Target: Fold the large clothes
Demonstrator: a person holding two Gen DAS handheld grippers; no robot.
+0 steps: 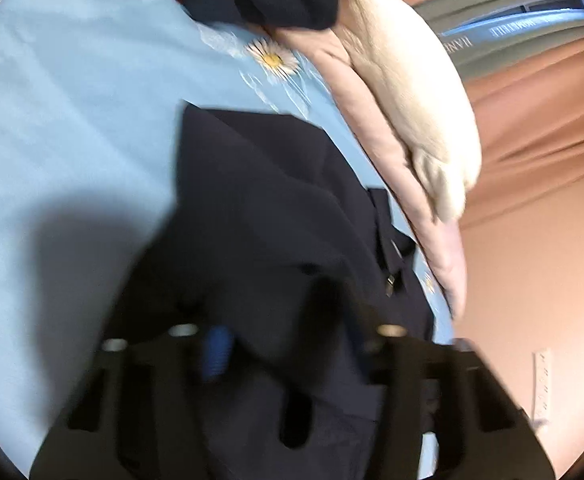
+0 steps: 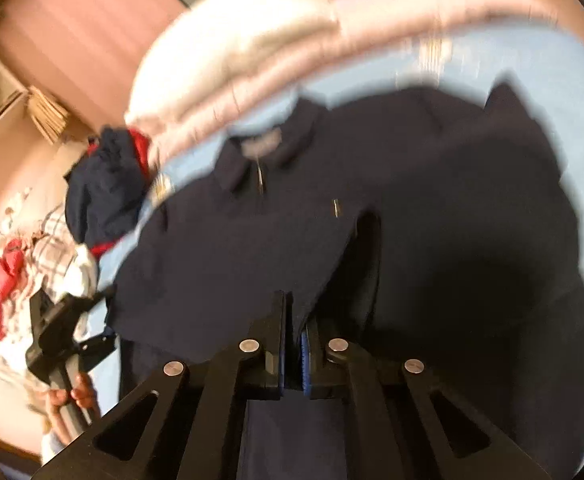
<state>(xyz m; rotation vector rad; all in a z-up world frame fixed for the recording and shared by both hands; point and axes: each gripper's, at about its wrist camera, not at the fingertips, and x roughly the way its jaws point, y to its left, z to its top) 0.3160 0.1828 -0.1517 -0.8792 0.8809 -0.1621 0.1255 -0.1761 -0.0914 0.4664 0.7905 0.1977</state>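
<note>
Right wrist view: navy jacket (image 2: pixel 372 184) spread on blue bedsheet (image 2: pixel 512 64), collar twd far pillow edge. Right gripper (image 2: pixel 294 320) pinched shut on near hem. Left gripper (image 1: pixel 264 304) half-closed, cloth betw fingers, grip unclear.

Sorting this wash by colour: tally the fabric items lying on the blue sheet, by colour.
Navy: 1, the collared jacket
Navy with red: 1, the bunched garment
Cream: 1, the fluffy blanket
Pink: 1, the quilt
Total: 4
</note>
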